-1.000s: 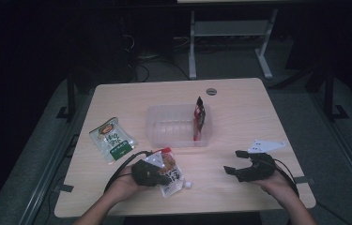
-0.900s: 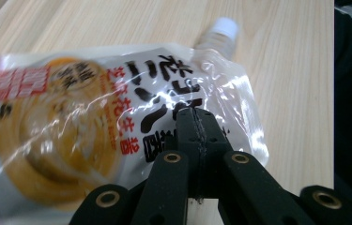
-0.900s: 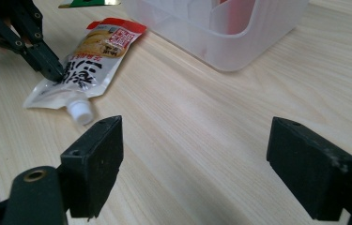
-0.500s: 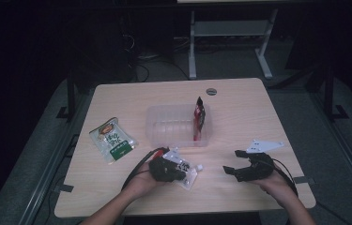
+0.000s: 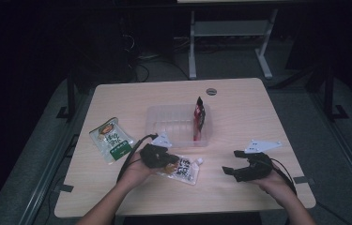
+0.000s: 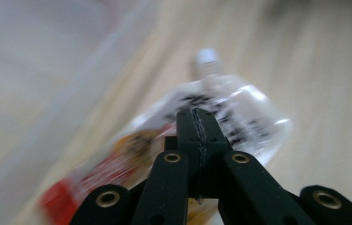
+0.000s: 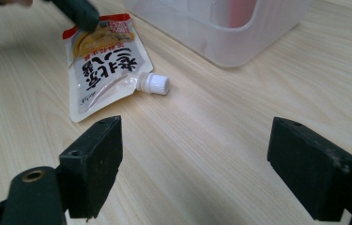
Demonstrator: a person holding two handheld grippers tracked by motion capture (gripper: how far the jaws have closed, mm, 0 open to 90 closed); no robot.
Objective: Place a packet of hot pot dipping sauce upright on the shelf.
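The left claw (image 5: pixel 168 161) is pressed together on the red-topped end of a white spouted drink pouch with black lettering (image 5: pixel 182 167), which lies on the light wooden desk (image 5: pixel 239 112) just in front of a clear plastic tray (image 5: pixel 173 123). That tray holds an upright dark red packet (image 5: pixel 198 117). A green-and-white snack bag (image 5: pixel 111 139) lies well to the left, and the right claw (image 5: pixel 232 171) rests spread wide on bare desk, pinching nothing.

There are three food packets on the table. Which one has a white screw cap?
The white spouted pouch with black lettering, held by the left gripper. The green-labelled packet lies flat at the left, and the red packet stands in the clear bin.
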